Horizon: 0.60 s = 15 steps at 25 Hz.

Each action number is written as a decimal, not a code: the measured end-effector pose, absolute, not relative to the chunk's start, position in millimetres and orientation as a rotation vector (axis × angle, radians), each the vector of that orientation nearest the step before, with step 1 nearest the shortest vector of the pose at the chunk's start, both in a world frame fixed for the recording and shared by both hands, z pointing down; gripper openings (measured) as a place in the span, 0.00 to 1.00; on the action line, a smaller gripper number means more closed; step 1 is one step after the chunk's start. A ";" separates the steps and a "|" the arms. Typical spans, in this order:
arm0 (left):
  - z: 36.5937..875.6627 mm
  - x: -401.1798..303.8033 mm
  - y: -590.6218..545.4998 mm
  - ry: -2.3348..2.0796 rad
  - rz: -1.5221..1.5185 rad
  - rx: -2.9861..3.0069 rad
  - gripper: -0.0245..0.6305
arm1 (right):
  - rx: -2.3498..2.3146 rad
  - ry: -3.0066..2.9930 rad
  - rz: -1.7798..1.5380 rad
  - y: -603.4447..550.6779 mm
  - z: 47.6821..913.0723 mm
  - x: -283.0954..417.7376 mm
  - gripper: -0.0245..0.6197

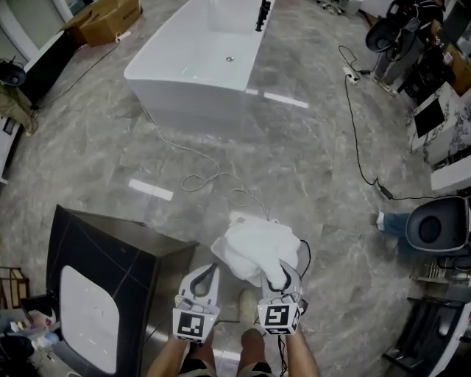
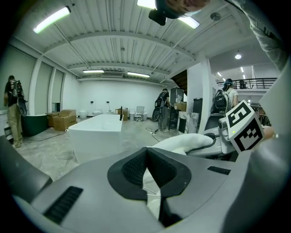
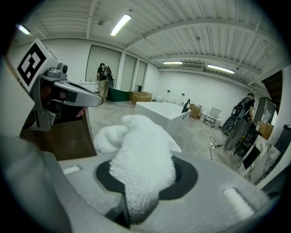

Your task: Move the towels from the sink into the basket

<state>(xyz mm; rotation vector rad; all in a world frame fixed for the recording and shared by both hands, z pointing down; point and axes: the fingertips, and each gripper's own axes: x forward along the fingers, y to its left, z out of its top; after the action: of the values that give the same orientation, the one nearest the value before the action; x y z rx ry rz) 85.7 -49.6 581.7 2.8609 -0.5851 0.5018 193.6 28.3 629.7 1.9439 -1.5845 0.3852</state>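
Nearest to us, at six o'clock in the head view, our two forearms hold the tongs side by side, each with its marker cube facing up. The right tongs (image 3: 144, 177) are clenched on the white towel (image 1: 257, 247), a thick wad of its pile filling the space between the dark pads. The left tongs (image 2: 146, 152) are clenched too: their tips meet, and a thin fold of the same white cloth shows in the slit between the pads, so they appear to pinch the towel's left edge. The towel hangs bunched in the air just ahead of both tongs, over the grey marble floor (image 1: 316, 147) and clear of it. One of our shoes (image 1: 248, 302) shows under it, between the tongs. At eight o'clock, just beside the left tongs, stands a dark cabinet (image 1: 132, 258) carrying the white sink (image 1: 88, 316); the towel is outside the sink, off to its right. A thin cable (image 1: 210, 177) loops across the floor at twelve o'clock, just beyond the towel. At three o'clock sits a dark round chair (image 1: 436, 224) with someone's shoe near it. Farther off, at eleven to twelve o'clock, stands a white freestanding bathtub (image 1: 191, 103), and beyond it, at eleven o'clock, a cardboard box (image 1: 110, 16).
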 end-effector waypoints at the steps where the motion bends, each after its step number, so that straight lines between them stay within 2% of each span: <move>1: 597.3 85.8 -49.2 -0.589 0.515 2.855 0.05 | 1.937 -1.584 0.396 28.7 647.1 195.0 0.25; 15: 803.8 75.0 -50.1 -0.601 0.668 2.746 0.05 | 1.850 -1.588 0.534 31.5 869.4 189.5 0.25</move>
<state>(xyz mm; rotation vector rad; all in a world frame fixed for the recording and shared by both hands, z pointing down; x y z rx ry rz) 75.0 -50.1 803.8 2.7455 -0.6005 0.6676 189.5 31.5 869.4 1.8504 -1.5883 0.5344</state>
